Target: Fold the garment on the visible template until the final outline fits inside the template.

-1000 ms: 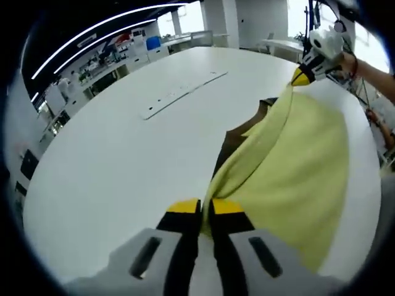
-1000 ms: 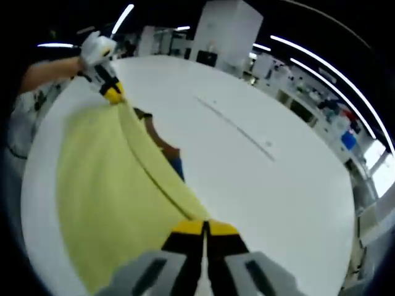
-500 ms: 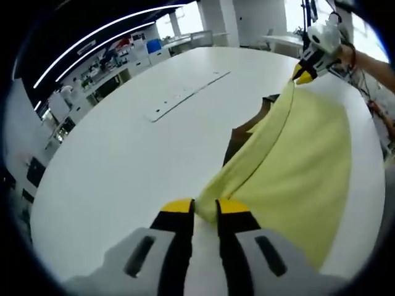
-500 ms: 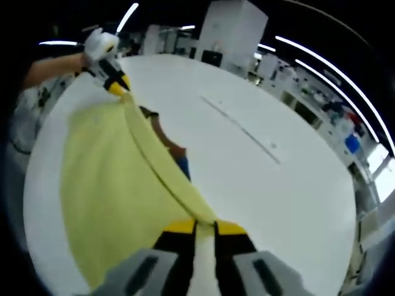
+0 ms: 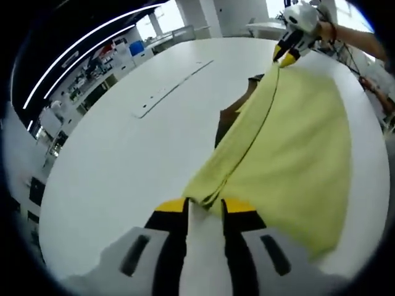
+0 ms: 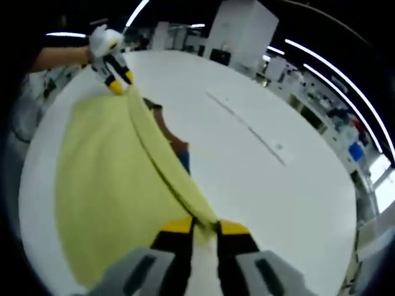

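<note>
Pale yellow fabric, one garment [image 5: 296, 142], is spread on a white table [image 5: 117, 160] and lies toward the table's near edge in both views. A thick folded ridge is formed along the garment's inner edge, running from one gripper to the other. A dark brown template [image 5: 231, 117] is seen beneath the garment, partly covered, with a strip exposed beside the ridge; in the right gripper view the same template [image 6: 170, 139] is exposed on the side toward the table's middle, and a small blue patch [image 6: 186, 161] is visible at its end.

The left gripper [image 5: 203, 206] is held at one end of the ridge, its yellow-tipped jaws parted, with the bunched garment edge lying between the tips; whether the cloth is actually pinched cannot be told. The right gripper [image 6: 200, 226] is held at the opposite end, its jaws likewise parted with the garment edge [image 6: 166, 166] between them; a firm grip cannot be confirmed.

A long pale strip [image 5: 173, 89] is set into the table's middle, well apart from the garment. No container is carried by the table.
</note>
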Demonstrator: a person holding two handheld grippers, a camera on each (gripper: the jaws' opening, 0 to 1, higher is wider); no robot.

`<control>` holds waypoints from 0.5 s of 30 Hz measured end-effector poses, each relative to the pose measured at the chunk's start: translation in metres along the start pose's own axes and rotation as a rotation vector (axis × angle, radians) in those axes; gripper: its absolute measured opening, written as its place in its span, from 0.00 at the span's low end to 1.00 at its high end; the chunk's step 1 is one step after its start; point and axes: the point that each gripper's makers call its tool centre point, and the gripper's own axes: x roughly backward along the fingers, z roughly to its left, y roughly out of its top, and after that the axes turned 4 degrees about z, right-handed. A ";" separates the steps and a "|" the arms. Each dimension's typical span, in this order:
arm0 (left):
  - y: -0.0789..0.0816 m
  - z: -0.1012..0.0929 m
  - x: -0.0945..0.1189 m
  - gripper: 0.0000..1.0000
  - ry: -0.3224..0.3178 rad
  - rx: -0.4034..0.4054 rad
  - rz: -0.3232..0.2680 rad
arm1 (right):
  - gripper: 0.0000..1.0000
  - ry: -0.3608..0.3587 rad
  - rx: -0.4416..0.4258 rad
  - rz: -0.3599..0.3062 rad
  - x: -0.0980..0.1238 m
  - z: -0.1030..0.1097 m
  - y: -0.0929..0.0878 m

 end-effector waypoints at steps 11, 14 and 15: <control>0.000 0.006 -0.003 0.06 0.031 -0.027 -0.005 | 0.00 -0.008 0.023 0.029 -0.005 0.003 -0.002; 0.001 0.009 -0.003 0.00 0.038 -0.012 -0.014 | 0.00 -0.015 0.013 0.029 -0.005 0.002 -0.001; 0.006 0.011 -0.004 0.00 0.043 0.009 -0.037 | 0.00 -0.018 0.002 0.024 -0.004 0.001 -0.001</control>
